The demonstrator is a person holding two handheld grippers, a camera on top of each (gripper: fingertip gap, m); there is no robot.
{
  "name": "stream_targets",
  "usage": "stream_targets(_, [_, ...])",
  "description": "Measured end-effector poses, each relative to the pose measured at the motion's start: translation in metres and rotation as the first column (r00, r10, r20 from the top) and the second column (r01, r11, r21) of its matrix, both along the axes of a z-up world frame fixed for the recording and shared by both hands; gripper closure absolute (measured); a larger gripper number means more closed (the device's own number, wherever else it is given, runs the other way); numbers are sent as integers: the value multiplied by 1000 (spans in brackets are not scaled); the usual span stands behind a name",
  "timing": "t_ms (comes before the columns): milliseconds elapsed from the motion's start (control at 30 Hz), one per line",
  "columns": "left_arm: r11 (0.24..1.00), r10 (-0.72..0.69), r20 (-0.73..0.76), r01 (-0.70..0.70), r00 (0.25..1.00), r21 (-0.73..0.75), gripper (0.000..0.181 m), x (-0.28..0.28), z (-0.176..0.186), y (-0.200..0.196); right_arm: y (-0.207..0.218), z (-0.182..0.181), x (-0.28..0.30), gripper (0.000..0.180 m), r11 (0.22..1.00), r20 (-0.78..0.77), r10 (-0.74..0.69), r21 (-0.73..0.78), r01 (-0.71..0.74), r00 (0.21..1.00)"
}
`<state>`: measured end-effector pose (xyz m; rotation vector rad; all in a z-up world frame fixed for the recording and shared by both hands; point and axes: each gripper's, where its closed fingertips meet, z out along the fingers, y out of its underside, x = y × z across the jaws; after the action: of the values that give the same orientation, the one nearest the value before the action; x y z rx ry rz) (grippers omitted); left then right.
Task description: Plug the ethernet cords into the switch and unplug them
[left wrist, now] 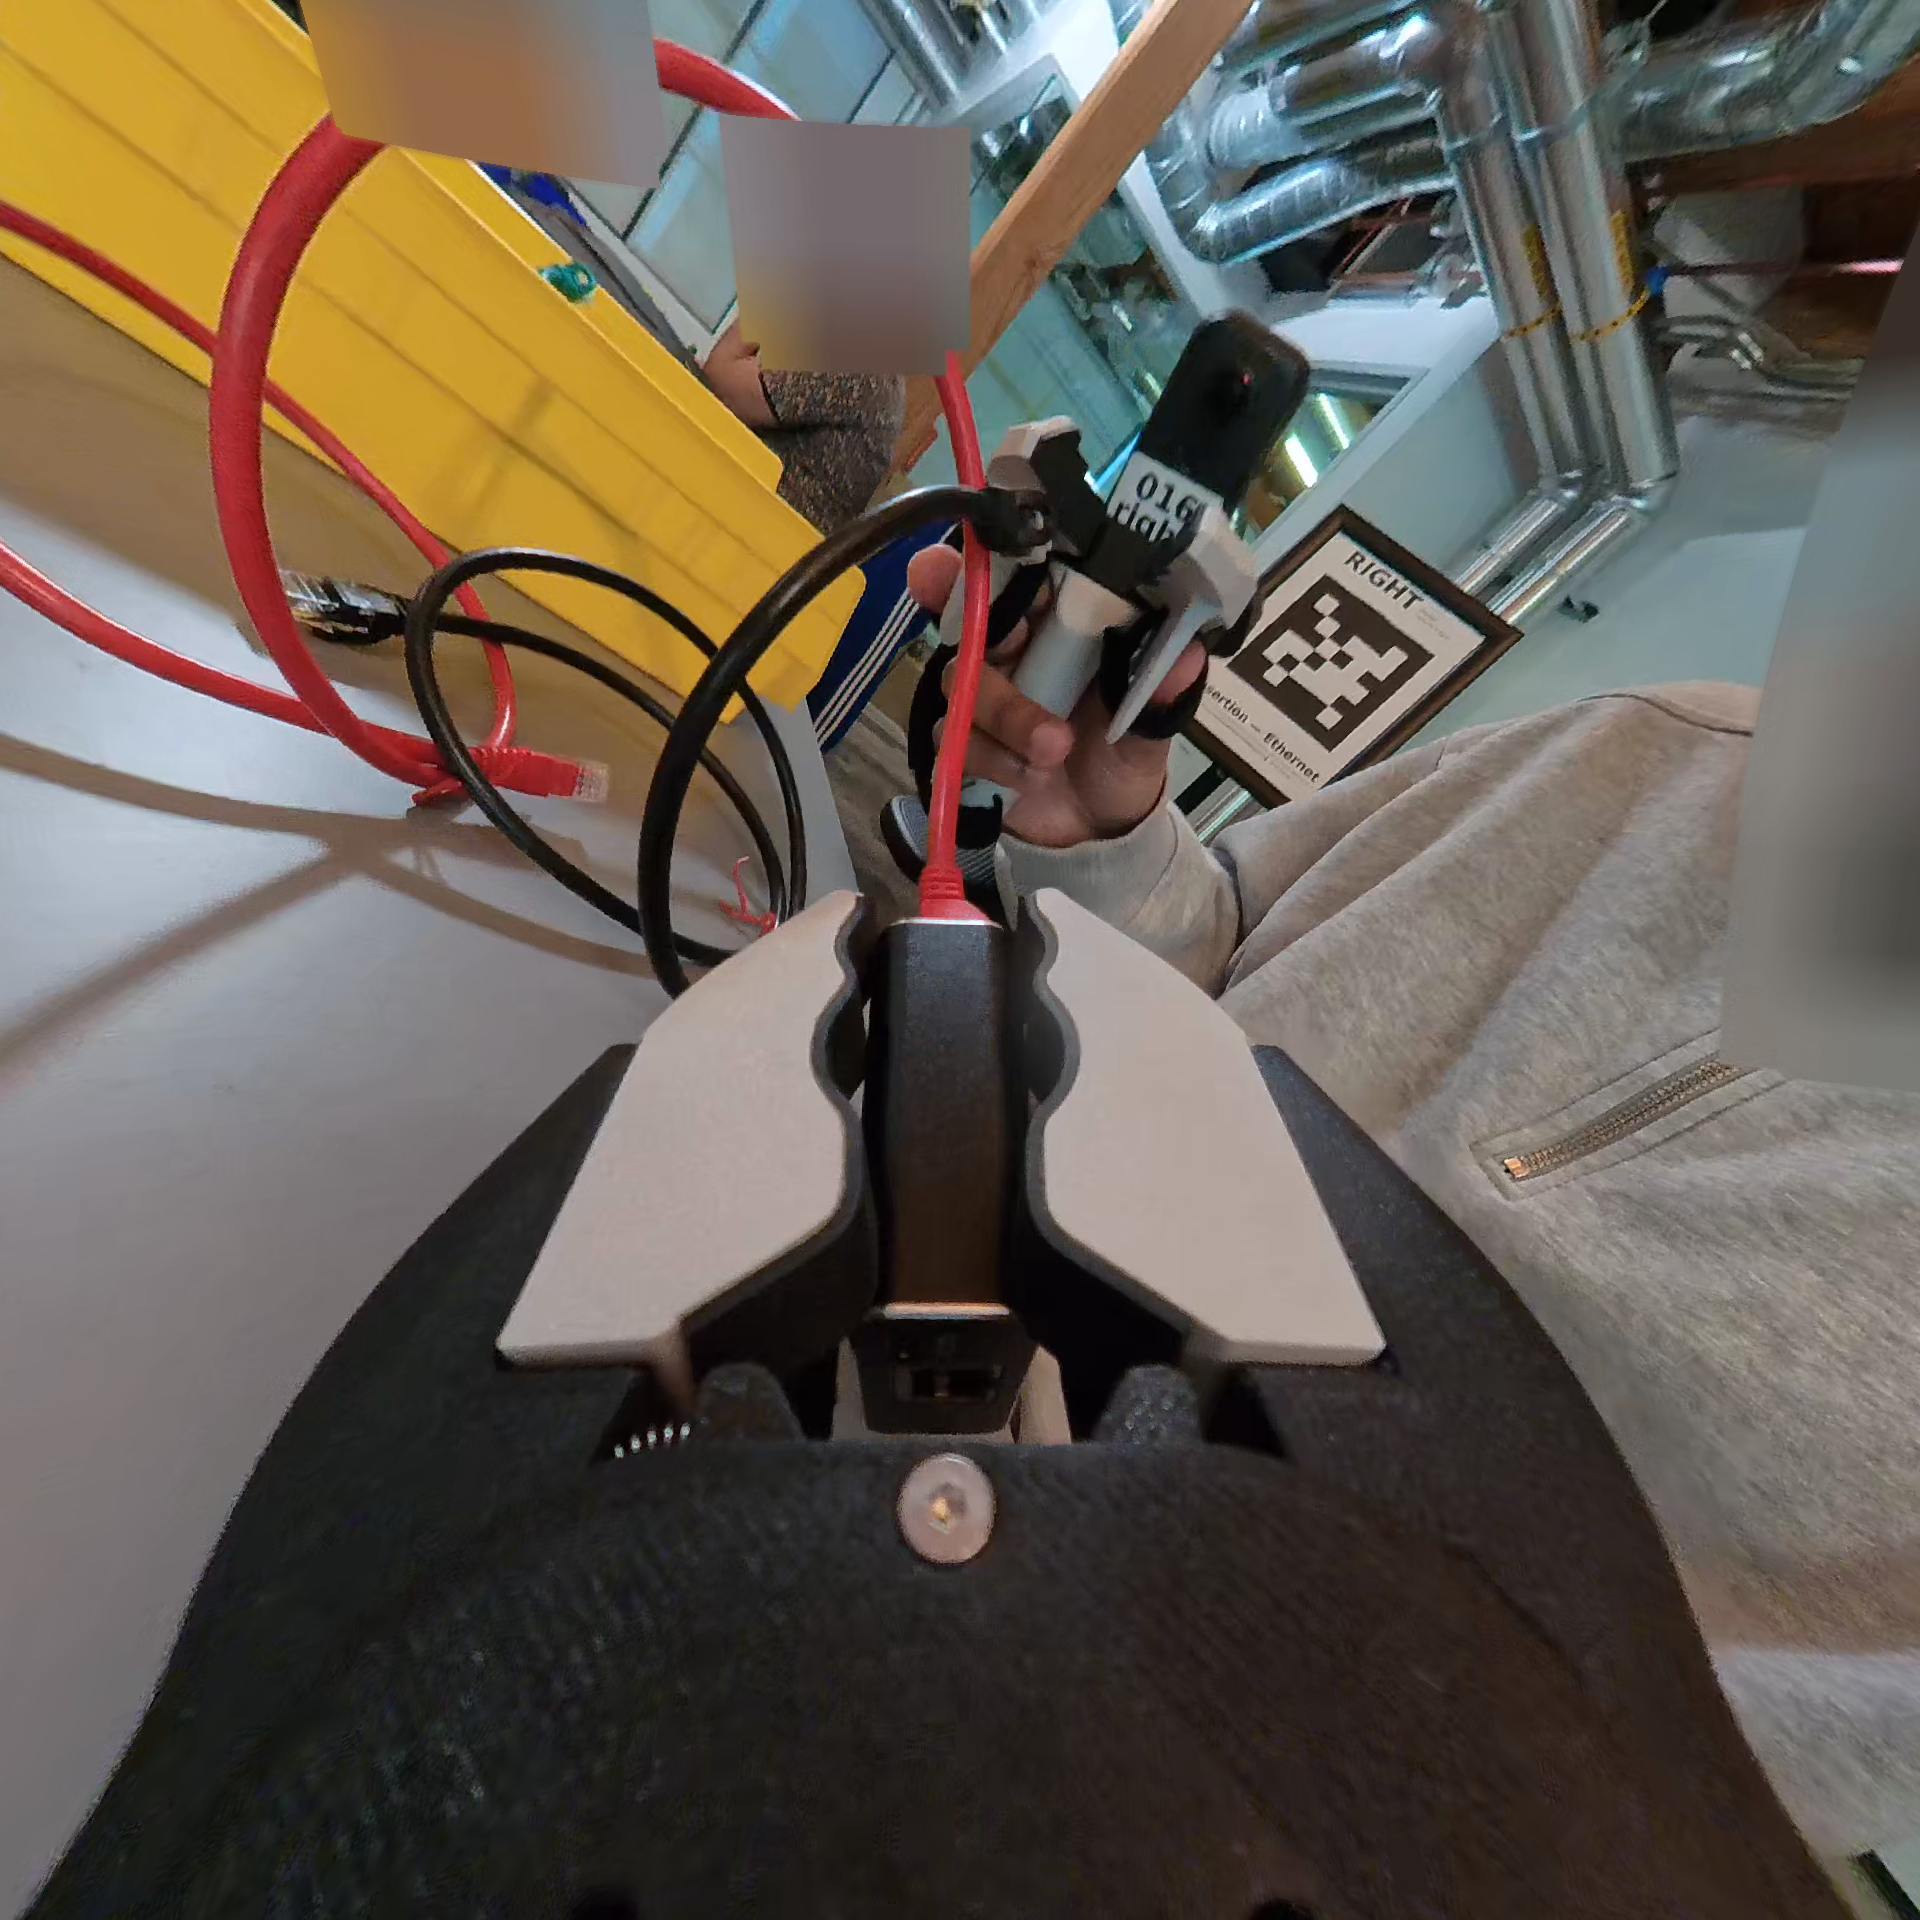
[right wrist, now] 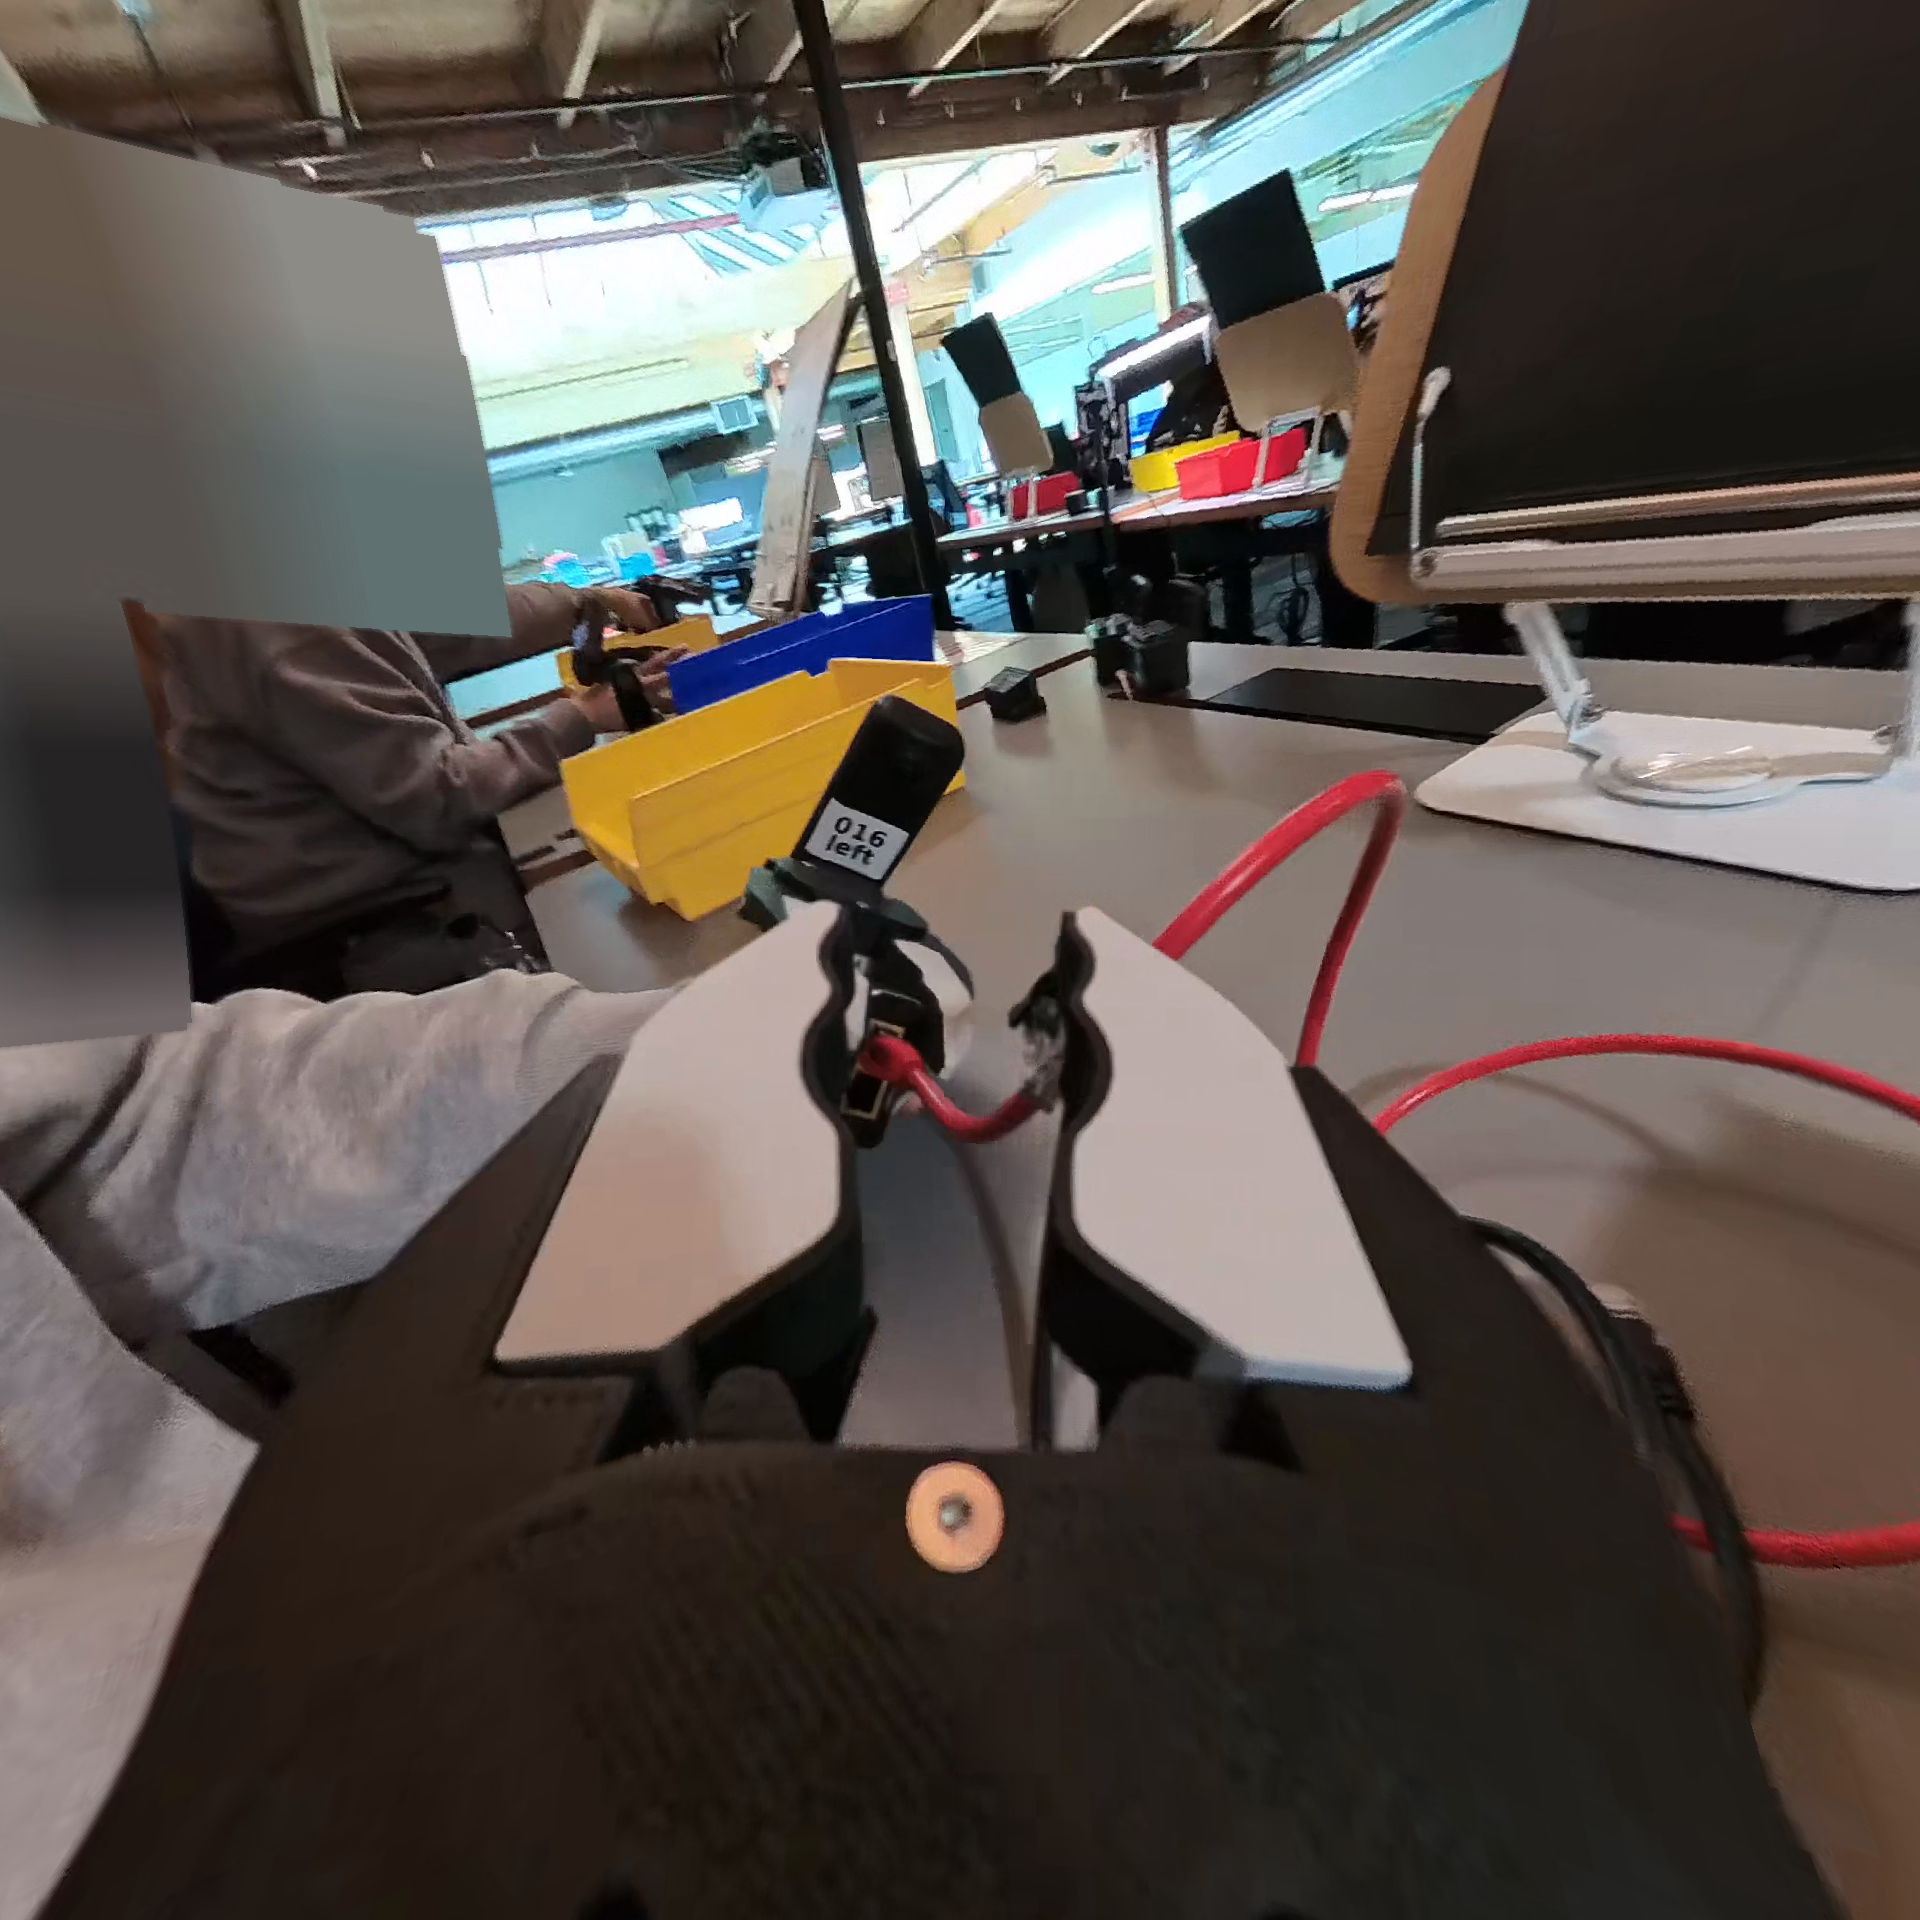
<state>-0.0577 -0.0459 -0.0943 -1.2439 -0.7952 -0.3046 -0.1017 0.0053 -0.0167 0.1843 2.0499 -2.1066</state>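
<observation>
My left gripper is shut on a narrow black switch and holds it off the table. A red ethernet cord is plugged into the switch's far end. My right gripper hovers just beyond it, gripping the plug of a black cord that loops down to the table. In the right wrist view my right gripper has the black plug against its right finger, jaws partly closed. The switch and red cord sit close ahead.
A grey table carries the cord loops, a loose red plug and a loose black plug. A yellow bin stands behind them. A monitor on a stand, blue bin and another person are nearby.
</observation>
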Motion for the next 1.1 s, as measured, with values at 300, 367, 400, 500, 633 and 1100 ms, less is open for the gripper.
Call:
stream_targets(300, [970,20,-25,-13,999,241,154,0,26,-26,21,-1,-37,137,991,153,-107,-58,117,982])
stream_targets(367, [968,28,-23,-21,999,252,154,-1,27,-28,17,-18,-36,144,995,164,-99,42,93,982])
stream_targets(400, [966,32,-24,-25,999,258,154,-1,28,-29,14,-32,-32,148,990,164,-73,132,51,984])
stream_targets(500, [953,55,-17,-47,998,299,154,-3,30,-37,6,-85,-12,137,897,111,12,439,-60,994])
stream_targets(633, [927,95,-5,-87,995,366,154,-6,34,-51,0,-114,24,131,792,-15,179,595,-135,984])
stream_targets(1100, [911,113,-2,-102,994,400,154,-7,36,-58,1,-170,57,147,591,-143,394,796,-131,908])
